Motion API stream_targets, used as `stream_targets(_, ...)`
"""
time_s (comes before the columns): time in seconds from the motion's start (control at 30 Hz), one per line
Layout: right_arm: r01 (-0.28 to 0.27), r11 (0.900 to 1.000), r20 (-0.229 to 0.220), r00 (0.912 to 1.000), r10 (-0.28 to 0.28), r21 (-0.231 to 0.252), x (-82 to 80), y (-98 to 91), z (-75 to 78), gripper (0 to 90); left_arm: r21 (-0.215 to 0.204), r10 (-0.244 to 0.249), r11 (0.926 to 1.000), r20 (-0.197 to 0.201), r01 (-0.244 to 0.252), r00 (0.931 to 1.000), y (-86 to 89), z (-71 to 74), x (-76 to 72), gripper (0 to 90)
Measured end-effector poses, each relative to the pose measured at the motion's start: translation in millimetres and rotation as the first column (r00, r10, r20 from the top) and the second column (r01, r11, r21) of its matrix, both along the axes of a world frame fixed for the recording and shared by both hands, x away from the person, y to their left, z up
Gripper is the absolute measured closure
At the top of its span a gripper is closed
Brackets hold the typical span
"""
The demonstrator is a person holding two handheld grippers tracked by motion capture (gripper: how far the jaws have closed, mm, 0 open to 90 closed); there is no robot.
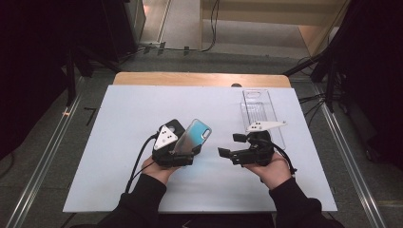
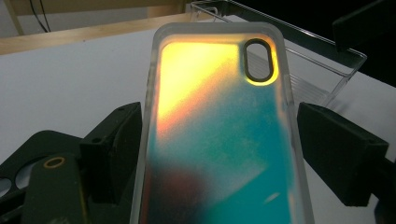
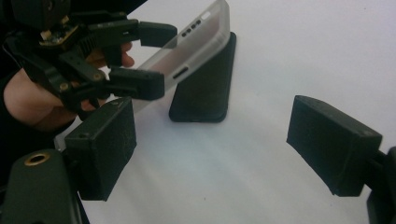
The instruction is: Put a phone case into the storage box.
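Left hand (image 1: 157,170): comes in from the bottom of the high view, dark sleeve, wrapped round the body of the left tongs.
Right hand (image 1: 273,172): comes in from the bottom right of the high view, holding the right tongs from below.
Left tongs (image 1: 183,154): clamped across the width of the phone case, one pad on each long edge; the right gripper view shows the pads pressed against the frosted rim.
Right tongs (image 1: 228,147): jaws stand wide with nothing between them, pointing toward the left tongs and well apart from the case; the right gripper view shows bare worktop between its two black pads (image 3: 334,144).
Phone case (image 2: 219,130): held off the worktop and tilted, its far end raised; frosted clear rim, back shading from orange-yellow near the oval camera cut-out to teal lower down.
Black phone (image 3: 205,88): lies flat on the worktop just beyond and beneath the raised case; whether the case touches it cannot be told.
Worktop (image 1: 123,123): white sheet over a wooden table whose far edge shows as a tan strip.
Clear tray (image 1: 259,111): see-through plastic holder lying at the far right of the worktop, beyond the right tongs.
Cable (image 1: 138,161): trails from the left tongs back along the left forearm.
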State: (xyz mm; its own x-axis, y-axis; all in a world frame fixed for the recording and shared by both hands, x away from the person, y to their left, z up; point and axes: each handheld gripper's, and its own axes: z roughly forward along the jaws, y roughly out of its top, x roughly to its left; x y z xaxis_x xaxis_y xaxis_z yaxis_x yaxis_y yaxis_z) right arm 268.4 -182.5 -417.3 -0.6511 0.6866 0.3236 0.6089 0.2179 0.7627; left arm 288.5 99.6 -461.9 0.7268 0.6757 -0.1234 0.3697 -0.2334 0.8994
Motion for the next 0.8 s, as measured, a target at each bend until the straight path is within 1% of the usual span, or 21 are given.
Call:
stream_targets(0.03,0.005,1.0,-0.002,1.0,-0.005,0.003,3.6,2.5,2.4,14.0,-0.002,-0.001,1.0,0.019,0.001,0.9998,-1.6,-1.0,-1.5,17.0)
stream_targets(0.07,0.005,1.0,-0.002,1.0,-0.005,0.003,3.6,2.5,2.4,14.0,-0.002,-0.001,1.0,0.019,0.001,0.9998,-1.6,-1.0,-1.5,17.0)
stream_targets(0.1,0.009,0.9999,-0.004,1.0,-0.009,0.007,6.7,4.5,3.5,14.0,-0.006,-0.001,1.0,0.03,0.001,0.9995,-2.4,-1.1,-2.8,17.1)
stream_targets(0.27,0.017,0.9995,-0.02,0.9997,-0.016,0.027,14.6,9.5,6.8,14.4,0.004,-0.008,1.0,0.057,0.008,0.9984,-6.3,-3.0,-5.4,17.0)
stream_targets(0.37,0.02,0.9992,-0.041,0.999,-0.019,0.035,20.1,13.3,8.2,15.7,0.0,-0.014,0.9999,0.054,0.014,0.9984,-8.9,-3.7,-6.8,17.0)
stream_targets(0.43,0.022,0.999,-0.041,0.999,-0.02,0.039,23.8,15.9,8.7,18.4,-0.008,-0.012,0.9999,0.045,0.012,0.9989,-10.7,-4.1,-7.6,17.0)
stream_targets(0.5,0.023,0.9984,-0.051,0.9985,-0.02,0.052,27.9,18.2,9.4,18.5,-0.011,-0.015,0.9998,0.04,0.016,0.9991,-11.2,-4.2,-7.6,17.0)
stream_targets(0.6,0.028,0.9979,-0.057,0.9981,-0.025,0.058,33.3,22.1,10.1,20.2,-0.029,0.005,0.9996,0.032,-0.004,0.9995,-12.0,-3.8,-8.8,17.0)
stream_targets(0.63,0.032,0.9978,-0.066,0.9974,-0.028,0.058,34.8,23.6,10.2,20.8,-0.029,0.005,0.9996,0.032,-0.004,0.9995,-12.0,-3.8,-8.8,17.0)
stream_targets(0.67,0.031,0.9977,-0.073,0.997,-0.027,0.06,36.4,25.2,10.0,21.0,-0.032,0.016,0.9994,0.031,-0.015,0.9994,-12.3,-3.4,-9.2,17.0)
stream_targets(0.73,0.031,0.9975,-0.079,0.9966,-0.026,0.064,38.8,28.7,9.2,22.0,-0.034,0.02,0.9992,0.026,-0.019,0.9995,-12.7,-3.2,-9.7,17.0)
stream_targets(0.8,0.029,0.9975,-0.082,0.9964,-0.023,0.065,40.2,30.1,8.7,22.4,-0.037,0.021,0.9991,0.03,-0.02,0.9993,-13.7,-3.1,-11.1,17.0)
